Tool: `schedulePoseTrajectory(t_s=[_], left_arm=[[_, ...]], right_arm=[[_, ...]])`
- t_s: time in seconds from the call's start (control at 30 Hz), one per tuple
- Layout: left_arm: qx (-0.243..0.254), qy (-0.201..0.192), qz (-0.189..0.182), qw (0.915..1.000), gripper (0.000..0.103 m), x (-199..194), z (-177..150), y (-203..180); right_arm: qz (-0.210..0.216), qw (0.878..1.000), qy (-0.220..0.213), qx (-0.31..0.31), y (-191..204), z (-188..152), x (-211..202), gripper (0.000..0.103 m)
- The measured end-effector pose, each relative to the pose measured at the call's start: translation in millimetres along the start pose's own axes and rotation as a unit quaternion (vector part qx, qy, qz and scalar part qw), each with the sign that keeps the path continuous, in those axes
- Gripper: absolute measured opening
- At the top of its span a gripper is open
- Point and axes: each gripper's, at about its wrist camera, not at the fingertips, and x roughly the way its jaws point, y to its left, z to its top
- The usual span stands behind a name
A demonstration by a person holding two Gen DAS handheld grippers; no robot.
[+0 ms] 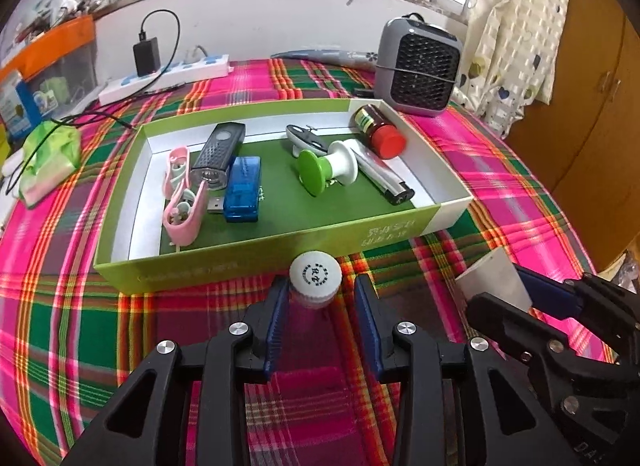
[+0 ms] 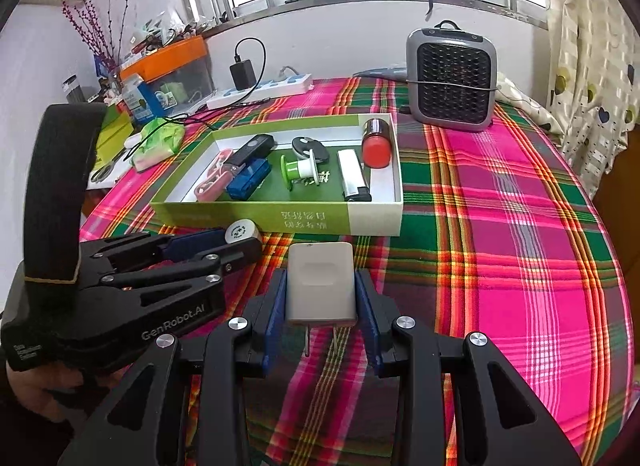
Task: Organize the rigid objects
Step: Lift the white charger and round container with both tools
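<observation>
A small clear bottle with a white cap (image 1: 316, 276) stands between the jaws of my left gripper (image 1: 322, 286), just in front of the green-and-white box (image 1: 280, 242). A gap shows between the cap and the right pad (image 1: 366, 306), so the left gripper is open. My right gripper (image 2: 320, 278) is shut on a white plug adapter (image 2: 320, 286), its prongs pointing back at the camera, above the plaid cloth near the box's front wall (image 2: 256, 215). The box holds pink clips (image 1: 180, 193), a blue USB device (image 1: 242, 187), a green spool (image 1: 324, 167), a lighter (image 1: 384, 175) and a red-capped jar (image 1: 380, 131).
A grey fan heater (image 1: 420, 65) stands behind the box at the right. A power strip with a black charger (image 1: 160, 77) lies at the back left, beside a green bag (image 1: 48, 145). Plaid cloth (image 2: 500, 225) covers the table, and a curtain (image 1: 516, 25) hangs at the right.
</observation>
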Motion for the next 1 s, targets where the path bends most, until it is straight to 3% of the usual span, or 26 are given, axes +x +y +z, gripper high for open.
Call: schedulePoseTrajectory(t_s=[0.5,1.0], left_arm=[[0.007,-0.001,0.028,0.9996,0.033,9.9,3.0,-4.1],[-0.034,-0.008,-0.006,0.9994,0.027,6.8,1.3,8.8]], right_arm=[[0.002,1.000,0.003,0.000,-2.7,0.7,2.7,0.035],[-0.003,1.000,0.008,-0.001,-3.1,1.0,6.1,0.035]])
